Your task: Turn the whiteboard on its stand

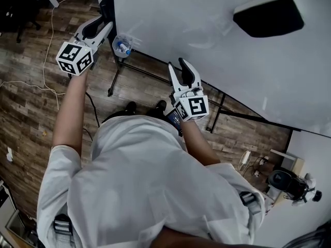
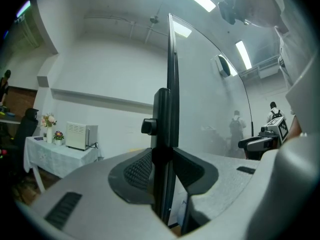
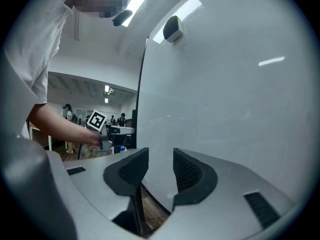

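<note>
Head view — looking steeply down past a white shirt [image 1: 139, 180] onto the whiteboard [image 1: 207, 40], filling the upper right above a wooden floor [image 1: 31, 102], with the black stand [image 1: 115, 79] under its lower edge. At the board's left upright edge, the left gripper [image 1: 105, 24], arm raised. At the lower edge, nearer the middle, the right gripper [image 1: 177, 66], tips pointing up at the board. High on the white face, a black block [image 1: 268, 17].

Left gripper view — sighting straight along the board's dark edge [image 2: 172, 74], seen edge-on and upright. Gripper [image 2: 163, 161] pinching that edge, a pad pressed on from either side, just below a black knob [image 2: 148, 126].

Right gripper view — close up against the white face [image 3: 225, 84]. Gripper [image 3: 161, 166] spread apart, pads pressing on nothing, only the board's face showing through the gap and its lower edge slanting past under the left-hand jaw. Further left, the other arm [image 3: 60, 126] stretched out toward the far edge.
</note>
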`<state>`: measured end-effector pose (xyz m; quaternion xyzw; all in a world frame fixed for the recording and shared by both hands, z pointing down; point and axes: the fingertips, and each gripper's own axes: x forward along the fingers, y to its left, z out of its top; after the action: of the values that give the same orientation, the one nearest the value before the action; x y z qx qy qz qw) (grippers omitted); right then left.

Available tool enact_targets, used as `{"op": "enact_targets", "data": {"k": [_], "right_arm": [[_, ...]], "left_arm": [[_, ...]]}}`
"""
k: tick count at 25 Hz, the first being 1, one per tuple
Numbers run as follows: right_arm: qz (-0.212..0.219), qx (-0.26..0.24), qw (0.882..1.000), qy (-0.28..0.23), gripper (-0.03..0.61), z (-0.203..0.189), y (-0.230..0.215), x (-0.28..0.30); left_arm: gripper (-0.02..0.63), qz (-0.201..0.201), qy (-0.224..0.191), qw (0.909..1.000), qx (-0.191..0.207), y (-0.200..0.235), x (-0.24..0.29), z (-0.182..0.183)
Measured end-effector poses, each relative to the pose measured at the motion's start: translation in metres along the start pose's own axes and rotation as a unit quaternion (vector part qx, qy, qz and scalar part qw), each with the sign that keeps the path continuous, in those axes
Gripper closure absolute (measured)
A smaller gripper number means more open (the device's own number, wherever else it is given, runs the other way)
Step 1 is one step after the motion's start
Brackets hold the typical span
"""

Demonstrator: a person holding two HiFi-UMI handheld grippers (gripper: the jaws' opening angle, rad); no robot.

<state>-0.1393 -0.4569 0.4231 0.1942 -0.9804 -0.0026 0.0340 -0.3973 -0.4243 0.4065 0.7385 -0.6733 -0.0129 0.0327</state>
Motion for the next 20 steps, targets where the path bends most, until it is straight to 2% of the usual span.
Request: {"op": "enact_targets", "data": {"k": [9,20], "right_arm": [[0.003,0.000,1.000,-0.007,0.426,0.008,0.001,-0.006],[-0.005,0.000,1.000,-0.008,0.428,0.009,-0.022,-0.029]], "left_arm": [[0.479,0.017,0.004,0.9998,0.004,-0.001,-0.003,0.004],[0.482,0.048,0.004,0.9988,0.002,-0.004,-0.004,0.007]]}}
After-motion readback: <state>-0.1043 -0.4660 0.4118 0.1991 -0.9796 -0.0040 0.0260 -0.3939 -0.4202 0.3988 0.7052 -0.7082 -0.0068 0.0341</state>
